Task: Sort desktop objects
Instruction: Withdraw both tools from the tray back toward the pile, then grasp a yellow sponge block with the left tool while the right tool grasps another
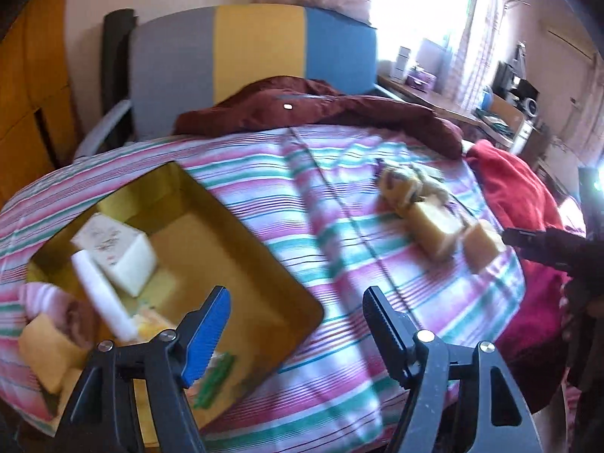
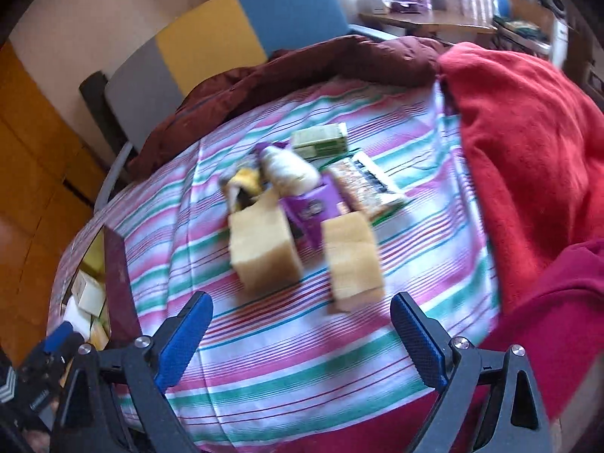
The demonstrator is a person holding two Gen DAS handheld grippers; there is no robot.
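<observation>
Your left gripper [image 1: 296,324] and right gripper [image 2: 302,334] both stand spread with nothing between the pads. The yellow blocks [image 2: 264,249] lie on the striped sheet [image 2: 264,377] ahead, the gold tray [image 1: 241,249] to the left. Motion blur leaves the print on the purple packet [image 2: 313,207] and green box [image 2: 321,139] unreadable.

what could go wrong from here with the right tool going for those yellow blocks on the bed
1. The two yellow blocks lie close together, so the open right tool might nudge one while closing on the other.
2. The purple packet leans against them; lifting a block could drag or tip it.
3. The striped bedsheet is soft and uneven, so a pushed block may roll or a pad may snag fabric.
</observation>
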